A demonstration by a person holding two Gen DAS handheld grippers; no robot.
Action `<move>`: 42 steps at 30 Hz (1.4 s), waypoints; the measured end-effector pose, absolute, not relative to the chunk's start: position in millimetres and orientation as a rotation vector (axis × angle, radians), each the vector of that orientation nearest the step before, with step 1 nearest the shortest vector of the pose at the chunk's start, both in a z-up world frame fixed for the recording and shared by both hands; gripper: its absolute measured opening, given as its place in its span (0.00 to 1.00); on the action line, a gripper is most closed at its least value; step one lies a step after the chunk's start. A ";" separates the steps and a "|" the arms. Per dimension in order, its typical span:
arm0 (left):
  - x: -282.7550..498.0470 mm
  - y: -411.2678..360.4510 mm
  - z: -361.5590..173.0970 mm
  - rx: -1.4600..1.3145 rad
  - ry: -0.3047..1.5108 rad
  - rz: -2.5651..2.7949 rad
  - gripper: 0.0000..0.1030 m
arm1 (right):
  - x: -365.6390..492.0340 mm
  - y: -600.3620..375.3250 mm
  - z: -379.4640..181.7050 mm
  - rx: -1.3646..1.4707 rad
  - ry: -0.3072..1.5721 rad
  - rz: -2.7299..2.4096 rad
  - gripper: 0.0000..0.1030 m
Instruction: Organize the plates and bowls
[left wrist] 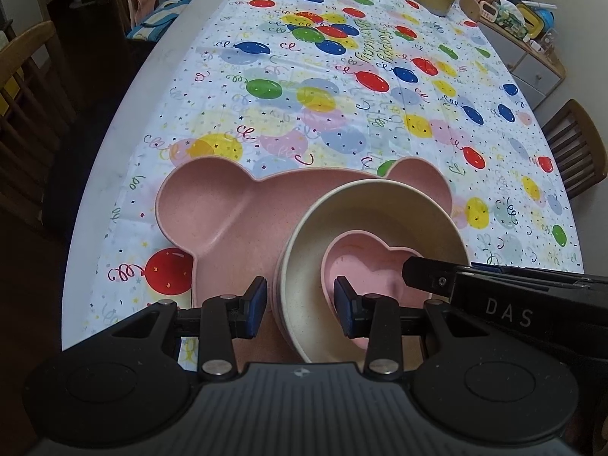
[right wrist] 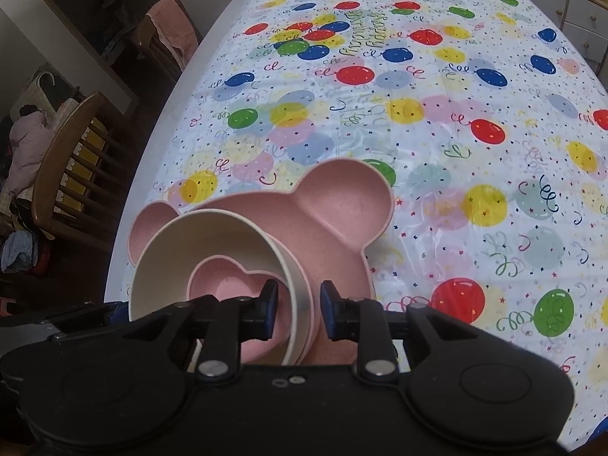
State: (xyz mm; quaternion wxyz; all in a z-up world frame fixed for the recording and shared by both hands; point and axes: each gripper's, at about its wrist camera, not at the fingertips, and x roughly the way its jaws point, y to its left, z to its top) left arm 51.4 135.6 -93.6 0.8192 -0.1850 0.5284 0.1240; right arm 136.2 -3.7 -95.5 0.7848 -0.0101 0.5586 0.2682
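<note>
1. Pink speckled material is seen in one bear-shaped divided plate (left wrist: 224, 220), laid flat on the balloon-printed tablecloth (left wrist: 380, 106) near the table's close edge; two round ear compartments and one large main compartment are counted.
2. One cream round bowl (left wrist: 380, 205) is set on the plate's main compartment. A pink rim (right wrist: 308, 323) is glimpsed just beneath it, so at least two bowls are nested; a fuller count cannot be made.
3. One pink heart-shaped dish (left wrist: 364, 262) is held inside the cream bowl, resting on its floor.
4. The left gripper (left wrist: 299, 306) is placed astride the bowl's left wall: one finger is outside, one is inside beside the heart dish. Its jaws are parted moderately, and a gap is seen between the pads and the wall, so nothing is clamped.
5. The right gripper (right wrist: 299, 306) is placed astride the opposite wall in the same way, one finger inside over the heart dish and one outside. Its jaws are narrowly parted, with a gap on each side of the wall.
6. Two wooden chairs are counted beside the table in the right wrist view: one nearer chair (right wrist: 72, 174) and one farther chair (right wrist: 163, 38) draped with pink cloth.
</note>
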 end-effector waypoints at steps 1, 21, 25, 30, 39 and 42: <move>50.5 135.0 -93.1 -0.392 1.124 0.265 0.36 | 135.7 -4.5 -94.8 -0.020 1.204 0.579 0.26; 2.9 118.4 -56.0 -0.327 1.010 0.256 0.65 | 99.0 -33.9 -51.9 -0.055 1.041 0.696 0.53; -9.1 112.2 -47.2 -0.293 0.972 0.270 0.65 | 87.6 -42.9 -38.3 -0.059 0.981 0.735 0.62; -24.1 107.4 -36.3 -0.291 0.930 0.267 0.66 | 75.2 -55.3 -22.7 -0.050 0.907 0.777 0.76; -46.5 93.9 -16.5 -0.279 0.820 0.242 0.82 | 52.0 -79.1 -2.9 -0.047 0.757 0.823 0.90; -50.5 92.1 -14.3 -0.294 0.806 0.228 0.91 | 46.0 -85.3 0.2 -0.043 0.727 0.820 0.95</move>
